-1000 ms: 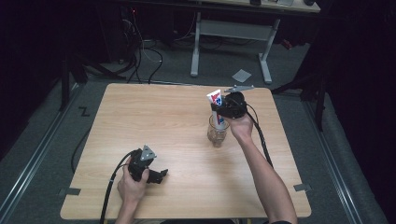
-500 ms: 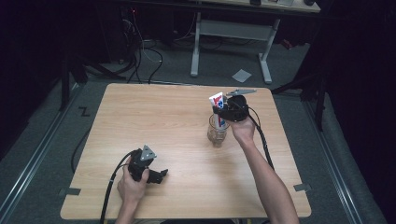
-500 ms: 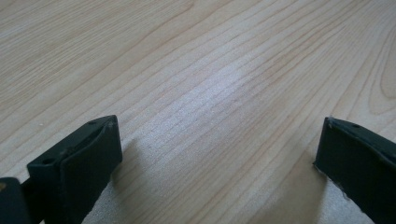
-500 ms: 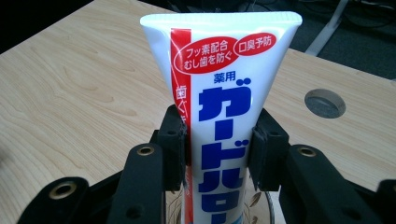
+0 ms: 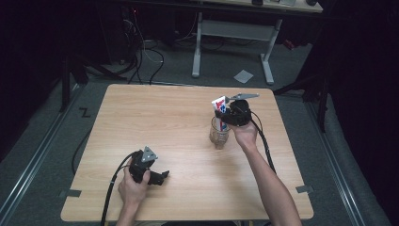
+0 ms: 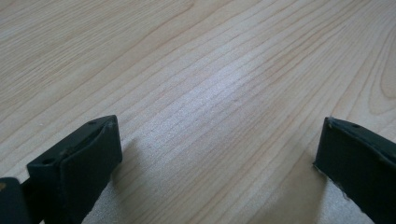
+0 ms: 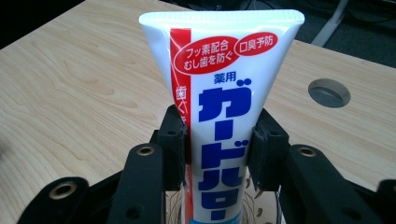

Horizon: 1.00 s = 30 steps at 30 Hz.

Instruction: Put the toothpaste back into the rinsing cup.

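A: While the table (image 5: 155,117) lies mostly bare, note the work sits toward its far right part. Glass (image 5: 218,136) stands there, upright, well in from the edges.

B: And the tube (image 7: 219,107)?

A: Toothpaste tube, held upright by the right gripper (image 7: 219,144), jaws closed on its sides around mid-body, crimped end up. Its lower end looks to be inside the glass mouth; bottom contact hidden.

B: Step in hand, then?

A: Likely standing the tube in the glass. Next move calls for easing it straight down, then parting the jaws without tipping the glass.

B: Room?

A: Plenty. Open wood left and near; the right edge is closer, so withdraw up, not sideways. A round cable hole (image 7: 329,92) lies beyond.

B: Left gripper (image 6: 219,163)?

A: Resting low near the front edge, jaws wide apart, holding nothing, well apart from the glass.
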Each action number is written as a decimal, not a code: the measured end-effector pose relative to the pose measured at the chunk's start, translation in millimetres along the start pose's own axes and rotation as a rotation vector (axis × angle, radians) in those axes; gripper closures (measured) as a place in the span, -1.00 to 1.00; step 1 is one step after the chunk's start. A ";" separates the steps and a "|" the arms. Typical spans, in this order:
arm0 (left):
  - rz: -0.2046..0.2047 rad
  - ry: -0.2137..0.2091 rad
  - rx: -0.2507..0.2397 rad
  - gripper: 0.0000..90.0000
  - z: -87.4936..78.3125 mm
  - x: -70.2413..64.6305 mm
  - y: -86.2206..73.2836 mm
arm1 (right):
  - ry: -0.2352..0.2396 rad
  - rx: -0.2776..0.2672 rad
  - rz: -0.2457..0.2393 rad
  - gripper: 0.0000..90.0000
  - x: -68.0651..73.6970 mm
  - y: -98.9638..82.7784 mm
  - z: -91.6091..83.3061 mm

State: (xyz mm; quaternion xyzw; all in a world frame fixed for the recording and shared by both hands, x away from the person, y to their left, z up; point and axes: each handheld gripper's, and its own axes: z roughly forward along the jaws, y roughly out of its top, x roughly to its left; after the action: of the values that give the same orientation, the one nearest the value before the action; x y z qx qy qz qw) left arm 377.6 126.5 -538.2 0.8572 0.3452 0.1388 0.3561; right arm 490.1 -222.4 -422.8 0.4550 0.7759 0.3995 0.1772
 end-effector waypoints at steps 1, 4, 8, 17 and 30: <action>0.000 0.000 0.000 -0.98 0.0 0.0 0.0 | -0.001 0.003 0.000 0.40 0.4 -0.1 -0.1; 0.000 0.000 0.000 -0.98 0.0 0.0 0.0 | -0.001 0.009 -0.001 0.39 1.7 -0.6 0.8; 0.000 0.000 0.000 -0.98 0.0 0.0 0.0 | 0.002 0.013 0.000 0.39 1.9 -1.9 1.9; 0.000 0.000 0.000 -0.98 0.0 0.0 0.0 | 0.005 0.011 -0.002 0.38 1.7 -5.2 2.4; 0.000 0.000 0.000 -0.98 0.0 0.0 0.0 | 0.004 0.017 0.016 0.37 -1.7 -14.5 2.3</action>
State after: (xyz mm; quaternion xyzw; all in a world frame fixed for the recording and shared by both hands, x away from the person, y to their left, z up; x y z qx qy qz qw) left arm 377.5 126.4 -538.2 0.8572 0.3453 0.1387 0.3559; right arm 484.3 -226.6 -435.6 0.4618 0.7761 0.3951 0.1685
